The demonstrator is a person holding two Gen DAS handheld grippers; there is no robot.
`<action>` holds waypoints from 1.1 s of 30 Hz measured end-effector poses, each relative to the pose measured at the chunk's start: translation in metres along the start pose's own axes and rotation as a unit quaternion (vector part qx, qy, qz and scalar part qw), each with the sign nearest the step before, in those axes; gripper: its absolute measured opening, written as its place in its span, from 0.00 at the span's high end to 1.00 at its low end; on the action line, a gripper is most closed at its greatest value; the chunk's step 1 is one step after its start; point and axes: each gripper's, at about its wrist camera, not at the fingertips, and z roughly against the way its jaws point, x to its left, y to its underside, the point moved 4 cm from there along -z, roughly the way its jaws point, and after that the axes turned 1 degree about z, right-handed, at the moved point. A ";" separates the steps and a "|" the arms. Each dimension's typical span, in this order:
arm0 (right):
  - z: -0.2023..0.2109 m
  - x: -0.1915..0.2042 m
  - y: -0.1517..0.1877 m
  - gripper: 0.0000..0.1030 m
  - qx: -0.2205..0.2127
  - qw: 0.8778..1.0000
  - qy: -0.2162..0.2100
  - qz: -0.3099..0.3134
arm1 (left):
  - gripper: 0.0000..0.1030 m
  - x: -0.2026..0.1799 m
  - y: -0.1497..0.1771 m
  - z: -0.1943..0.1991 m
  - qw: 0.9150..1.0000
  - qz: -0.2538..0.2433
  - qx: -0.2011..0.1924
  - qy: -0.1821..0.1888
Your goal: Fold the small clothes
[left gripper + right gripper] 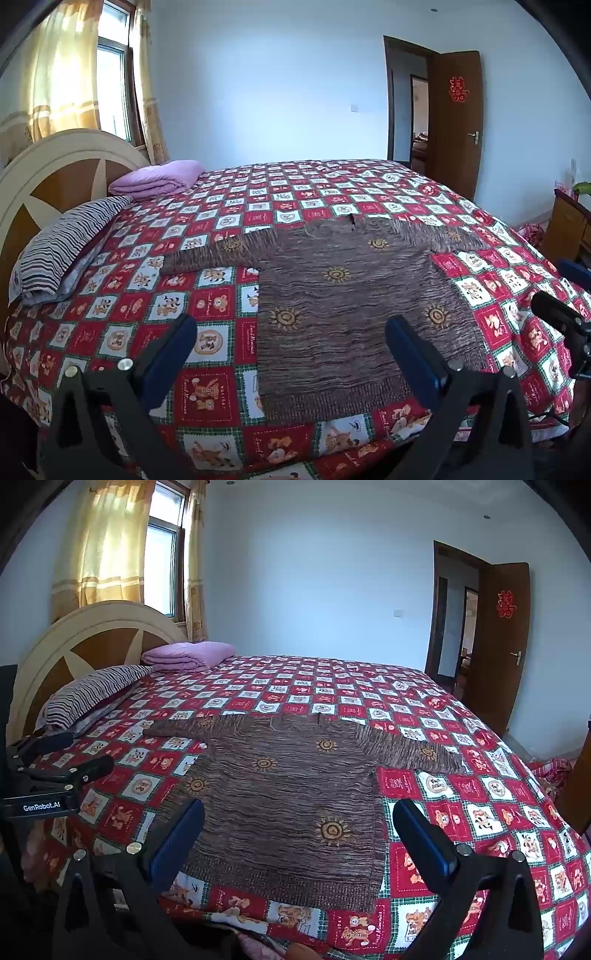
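Observation:
A small brown knit sweater (354,317) with gold sun patterns lies flat on the bed, sleeves spread to both sides, hem toward me. It also shows in the right wrist view (288,805). My left gripper (291,332) is open and empty, hovering over the sweater's lower left part near the hem. My right gripper (299,816) is open and empty, hovering over the sweater's lower right part. The right gripper shows at the right edge of the left wrist view (565,317); the left gripper shows at the left edge of the right wrist view (66,760).
The bed is covered by a red and white checked bear-print sheet (207,306). A striped pillow (62,243) and a folded purple blanket (159,177) lie by the headboard (55,166). An open wooden door (458,122) and a wooden cabinet (569,225) stand to the right.

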 end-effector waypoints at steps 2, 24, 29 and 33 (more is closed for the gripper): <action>-0.001 0.001 0.000 0.01 0.002 1.000 0.000 0.002 | 0.00 0.000 0.000 0.000 1.000 -0.002 0.003 -0.002; -0.010 -0.004 0.008 0.01 0.001 1.000 0.009 0.001 | 0.00 0.012 0.000 -0.004 1.000 0.006 0.002 -0.013; -0.011 -0.005 0.010 0.01 0.005 1.000 0.008 0.000 | 0.00 0.014 0.000 -0.004 1.000 0.006 0.003 -0.014; -0.013 -0.003 0.012 0.01 0.008 1.000 0.008 0.001 | 0.00 0.014 0.000 -0.005 1.000 0.006 0.003 -0.014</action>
